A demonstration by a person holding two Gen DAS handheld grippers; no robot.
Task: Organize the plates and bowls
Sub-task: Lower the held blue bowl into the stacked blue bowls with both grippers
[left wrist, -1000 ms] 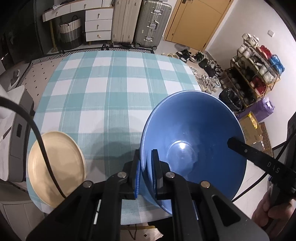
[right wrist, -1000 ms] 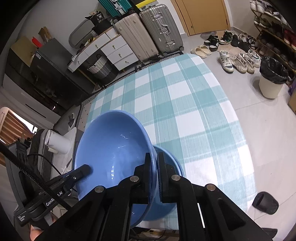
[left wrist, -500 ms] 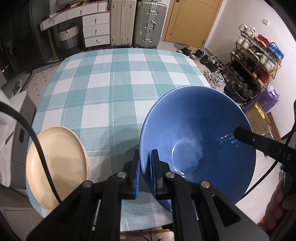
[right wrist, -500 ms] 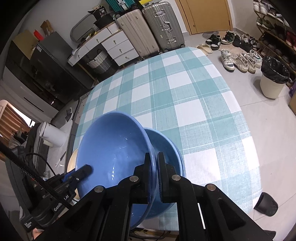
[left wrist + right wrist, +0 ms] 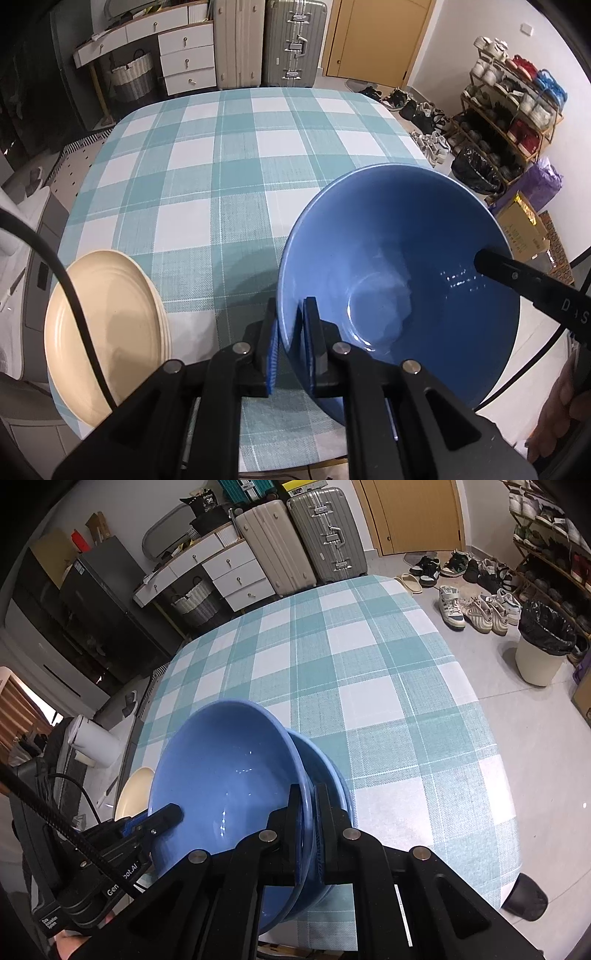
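Blue glazed bowl held by its rim from opposite sides: left gripper and right gripper each clamped tight on the wall, one finger inside, one outside. The bowl hangs tilted directly over a second blue bowl resting on the checked tablecloth near the table's front edge; whether the two touch cannot be told. A stack of cream plates lies to the left. Step in hand, as judged: nesting the bowls. Next: level the bowl, seat it, then release both grips.
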